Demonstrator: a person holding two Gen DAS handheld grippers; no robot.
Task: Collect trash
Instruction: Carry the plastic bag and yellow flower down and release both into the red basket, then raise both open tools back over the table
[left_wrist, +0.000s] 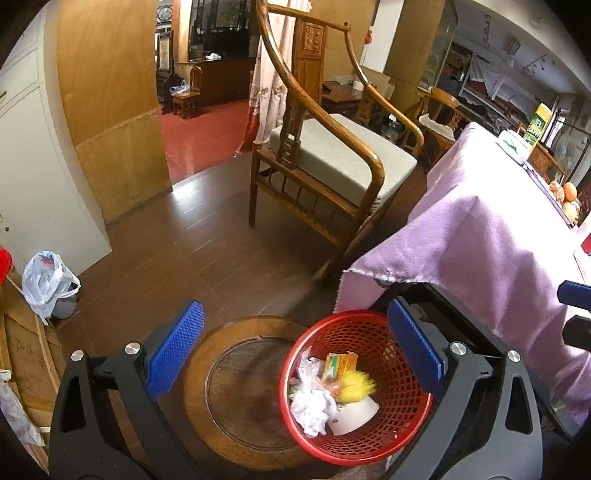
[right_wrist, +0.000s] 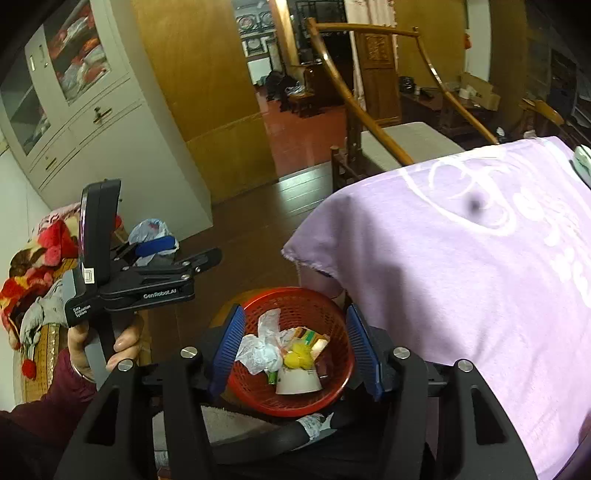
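- A red mesh basket (left_wrist: 356, 387) sits on a round wooden stool (left_wrist: 236, 391), just beside a table draped in a lilac cloth (left_wrist: 480, 236).
- Inside it lie crumpled white paper (left_wrist: 314, 406), a yellow fluffy object (left_wrist: 356, 386), an orange-and-green carton (left_wrist: 340, 363) and an overturned white paper cup (left_wrist: 352, 415).
- The left gripper (left_wrist: 295, 354) hangs above the stool and basket with its jaws spread wide and nothing between them.
- The right gripper (right_wrist: 295, 350) hovers over the basket, jaws parted and empty.
- A wooden armchair (left_wrist: 332, 155) stands behind on the dark floor.
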